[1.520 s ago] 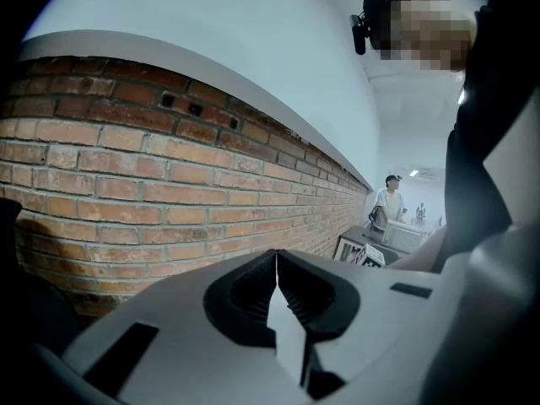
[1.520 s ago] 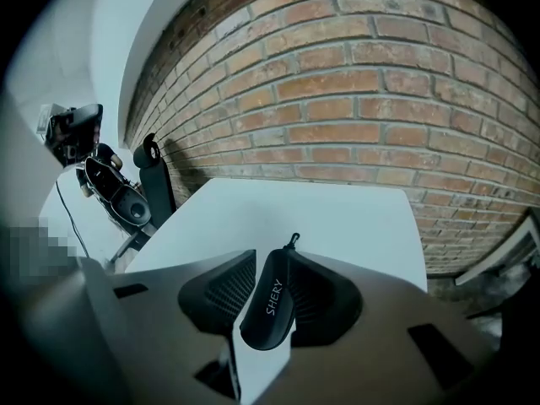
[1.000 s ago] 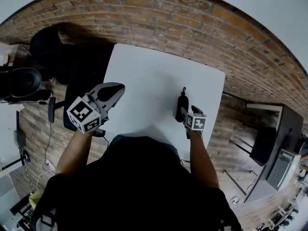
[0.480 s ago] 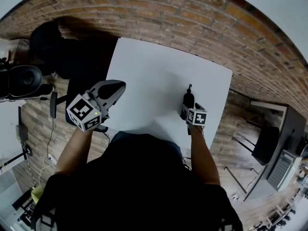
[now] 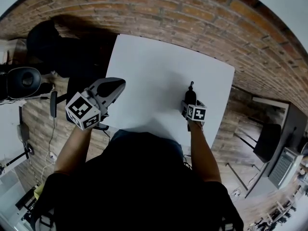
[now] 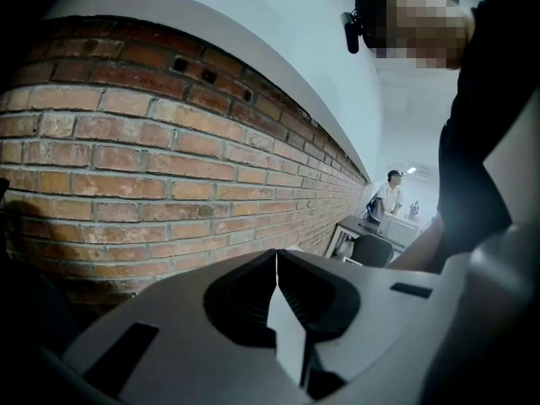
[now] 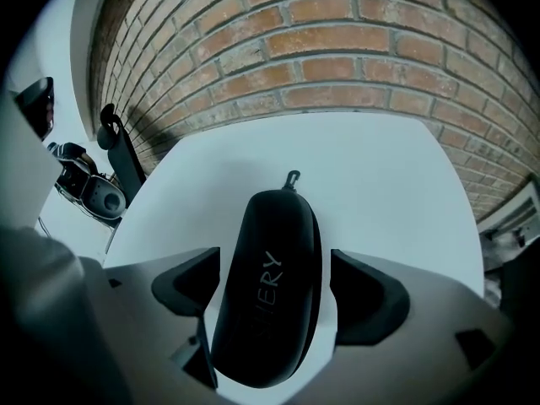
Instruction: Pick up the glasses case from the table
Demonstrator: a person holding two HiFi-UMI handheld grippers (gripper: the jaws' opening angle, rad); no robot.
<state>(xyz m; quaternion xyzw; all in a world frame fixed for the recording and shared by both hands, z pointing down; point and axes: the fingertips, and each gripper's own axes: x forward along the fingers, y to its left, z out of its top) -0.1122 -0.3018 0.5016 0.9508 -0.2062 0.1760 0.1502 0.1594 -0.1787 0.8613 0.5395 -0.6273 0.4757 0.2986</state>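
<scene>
A black zip-up glasses case with pale lettering lies on the white table, its small loop pointing toward the brick wall. My right gripper points steeply down over it, and its jaws are opening. The case lies between the two dark pads with a gap on each side. In the head view the case pokes out just beyond the right gripper near the table's right front. My left gripper hovers off the table's left edge with its jaws shut and nothing in them; its tips meet.
A brick wall runs behind the table. Black office chairs stand at the left over the wooden floor. A desk with a computer case is at the right. Dark gear on a stand sits left of the table.
The right gripper has sunk toward the table and now covers more of the case. The left gripper has barely shifted.
</scene>
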